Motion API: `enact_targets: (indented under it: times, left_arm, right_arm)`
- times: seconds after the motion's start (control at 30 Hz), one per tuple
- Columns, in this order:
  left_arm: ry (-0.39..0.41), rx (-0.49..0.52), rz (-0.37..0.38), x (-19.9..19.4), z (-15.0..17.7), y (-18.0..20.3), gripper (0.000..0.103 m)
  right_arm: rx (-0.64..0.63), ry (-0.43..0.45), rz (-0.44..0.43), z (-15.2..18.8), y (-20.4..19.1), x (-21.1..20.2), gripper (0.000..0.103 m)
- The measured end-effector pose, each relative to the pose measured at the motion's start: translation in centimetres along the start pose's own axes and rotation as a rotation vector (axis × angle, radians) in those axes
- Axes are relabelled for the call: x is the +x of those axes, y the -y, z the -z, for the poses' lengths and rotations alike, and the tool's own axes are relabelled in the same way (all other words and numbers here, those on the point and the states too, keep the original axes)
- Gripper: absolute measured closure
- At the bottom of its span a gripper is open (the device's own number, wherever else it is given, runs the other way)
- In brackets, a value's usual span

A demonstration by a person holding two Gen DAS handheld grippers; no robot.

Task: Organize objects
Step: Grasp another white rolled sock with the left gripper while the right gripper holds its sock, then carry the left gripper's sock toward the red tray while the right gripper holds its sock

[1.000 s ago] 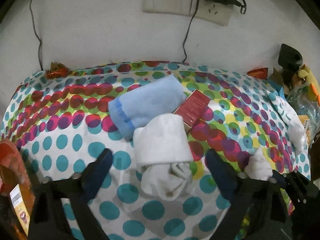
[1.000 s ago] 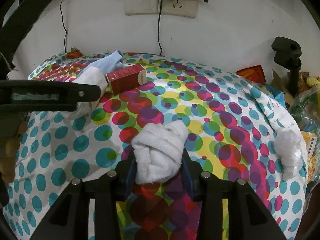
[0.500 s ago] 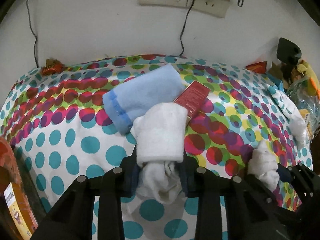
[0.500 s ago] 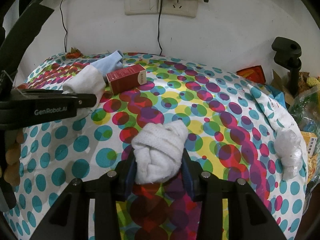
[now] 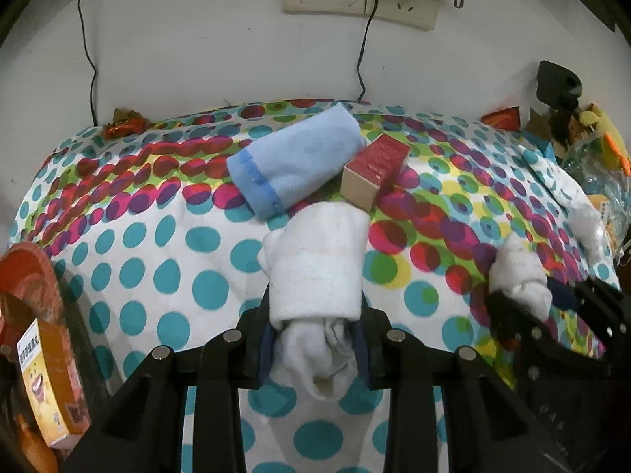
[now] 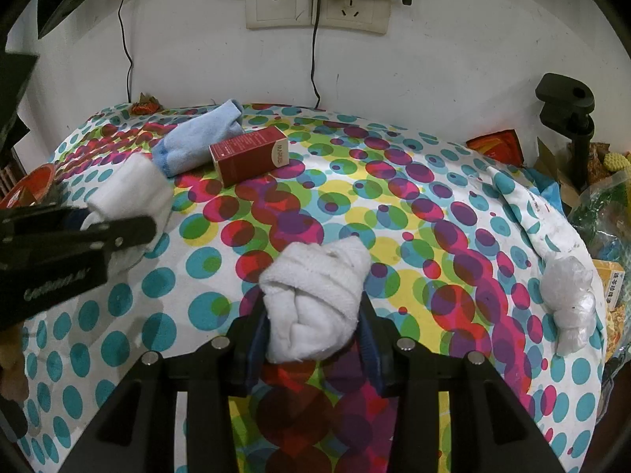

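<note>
Left gripper [image 5: 315, 349] clamped on white rolled towel [image 5: 315, 268], jaws just closed, right gripper [image 6: 313, 341] clamped on second white towel roll [image 6: 315, 295], blue towel [image 5: 292, 161] beside red box [image 5: 374, 173].

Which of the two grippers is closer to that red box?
Left. The left gripper holds a white towel roll whose far end nearly reaches the red box. The right gripper, clamping another white roll, sits farther back across the dotted cloth.

On the dotted tablecloth [image 6: 394, 197], a blue rolled towel [image 6: 197, 142] lies at eleven o'clock, touching the red cardboard box [image 6: 248, 155] at its three o'clock. A white rolled towel [image 6: 134, 189] sits at nine, another white rolled towel [image 6: 315, 295] at six, and a crumpled plastic bag [image 6: 568, 299] at three.
</note>
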State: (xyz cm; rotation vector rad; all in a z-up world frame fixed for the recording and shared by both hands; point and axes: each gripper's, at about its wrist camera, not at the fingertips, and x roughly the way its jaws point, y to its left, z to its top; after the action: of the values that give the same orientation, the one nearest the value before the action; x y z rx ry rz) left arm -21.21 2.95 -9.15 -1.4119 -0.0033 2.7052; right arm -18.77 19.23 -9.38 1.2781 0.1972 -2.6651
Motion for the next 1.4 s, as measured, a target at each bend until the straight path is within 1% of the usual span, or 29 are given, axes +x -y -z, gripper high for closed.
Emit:
enact_targets:
  times: [0.43, 0.77, 0.83, 0.93, 1.13, 1.4]
  left_arm:
    - [0.019, 0.021, -0.001, -1.8, 2.7, 0.0, 0.073]
    - [0.002, 0.028, 0.010, -3.4, 4.4, -0.5, 0.073]
    - [-0.005, 0.035, 0.021, -3.7, 4.7, -0.5, 0.073]
    - [-0.003, 0.057, 0.014, -4.4, 5.3, -0.5, 0.073]
    - [-0.012, 0.062, 0.005, -5.3, 6.2, -1.1, 0.073]
    - [-0.013, 0.080, 0.018, -7.4, 7.1, -2.0, 0.073]
  right_arm:
    - [0.001, -0.001, 0.000, 0.0, 0.0, 0.0, 0.061]
    - [-0.006, 0.001, 0.008, 0.0, -0.1, 0.0, 0.061]
    - [-0.008, 0.001, 0.010, -0.1, 0.0, 0.1, 0.061]
    - [-0.009, 0.001, 0.012, -0.1, -0.1, 0.1, 0.061]
    - [-0.011, 0.001, 0.016, -0.1, -0.2, 0.1, 0.061]
    - [-0.010, 0.001, 0.016, -0.1, -0.2, 0.1, 0.061]
